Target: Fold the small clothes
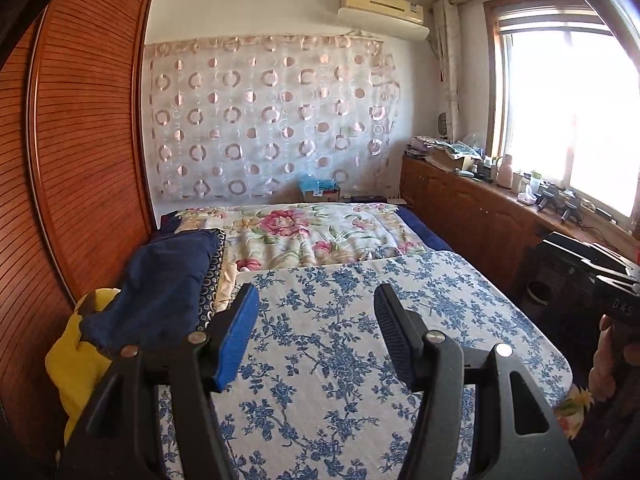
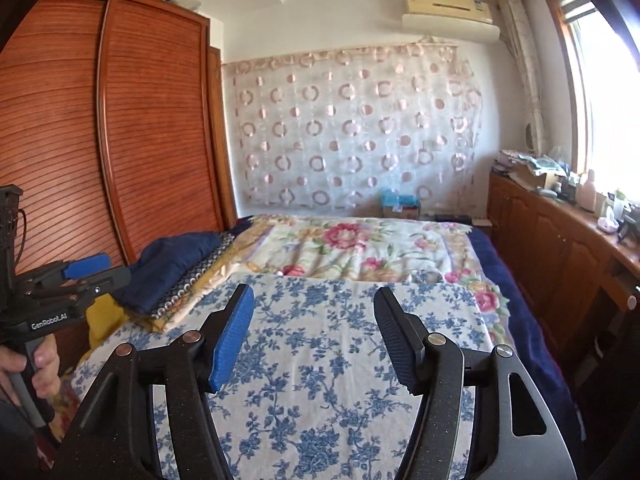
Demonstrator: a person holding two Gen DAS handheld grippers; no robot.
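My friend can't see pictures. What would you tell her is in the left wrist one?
An open, empty hand-held gripper hovers over a blue-flowered cloth spread on a bed. Folded dark blue clothes sit at the left by a wooden wardrobe.

Both the left gripper (image 1: 316, 332) and the right gripper (image 2: 314, 334) hover side by side, jaws apart, nothing between them

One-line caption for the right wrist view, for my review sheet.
Right gripper open and empty above blue floral cloth; folded navy garment stacked at left.
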